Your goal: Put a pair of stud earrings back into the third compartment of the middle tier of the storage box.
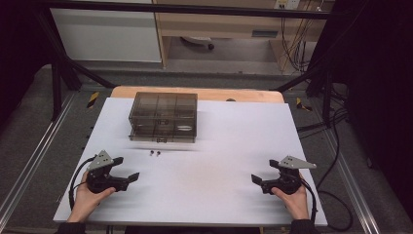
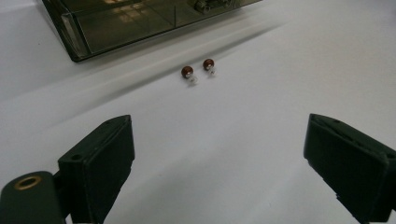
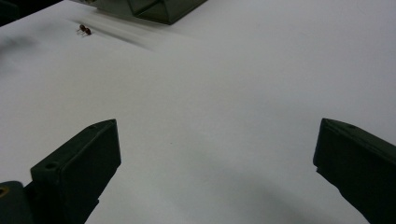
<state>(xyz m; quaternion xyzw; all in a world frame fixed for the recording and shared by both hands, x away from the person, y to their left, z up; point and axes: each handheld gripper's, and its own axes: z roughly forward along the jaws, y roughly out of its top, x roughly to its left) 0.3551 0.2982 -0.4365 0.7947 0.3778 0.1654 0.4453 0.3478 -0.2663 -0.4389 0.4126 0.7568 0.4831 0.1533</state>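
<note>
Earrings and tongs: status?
Left tongs open, empty, aimed at the two earrings. Right tongs open, empty. Earrings lie on the white table just in front of the smoked drawer box. Nothing between the tongs and them.

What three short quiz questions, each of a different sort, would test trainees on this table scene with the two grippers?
1. True or false: the left gripper holds one of the two small red-headed pieces.
2. Which gripper is nearer those pieces? A left, B right.
3. Fill in: the pieces lie just in front of the smoky clear ___.

Key:
1. False; its jaws stand open over the bare white table.
2. A; the right gripper is farther off.
3. Compartment box.
</note>
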